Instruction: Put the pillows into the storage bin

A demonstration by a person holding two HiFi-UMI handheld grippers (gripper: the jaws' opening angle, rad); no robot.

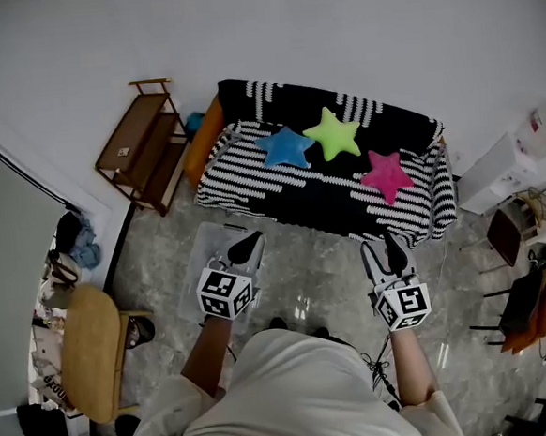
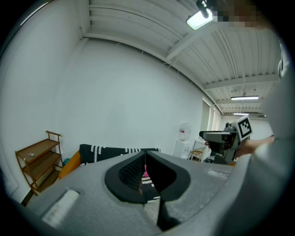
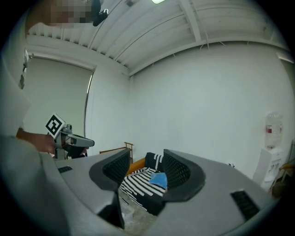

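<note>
Presently: three star pillows, blue (image 1: 286,147), green (image 1: 333,133) and pink (image 1: 385,174), lie on striped sofa (image 1: 240,163), upper centre of head view. None yet in clear storage bin (image 1: 195,265) on floor, lower left of sofa. Left gripper (image 1: 250,244) above bin, jaws together, empty. Right gripper (image 1: 389,243) short of sofa front, jaws parted, nothing between; blue pillow seen beyond them. Step, as judged: approach for first pick. Next move calls for reaching forward to one pillow, closing on star arm, carrying it to bin.

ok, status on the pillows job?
Left hand-held gripper shut, empty; right hand-held gripper open, empty. Blue pillow, green pillow, pink pillow on sofa, none in storage bin. Nothing blocking the sofa.
</note>
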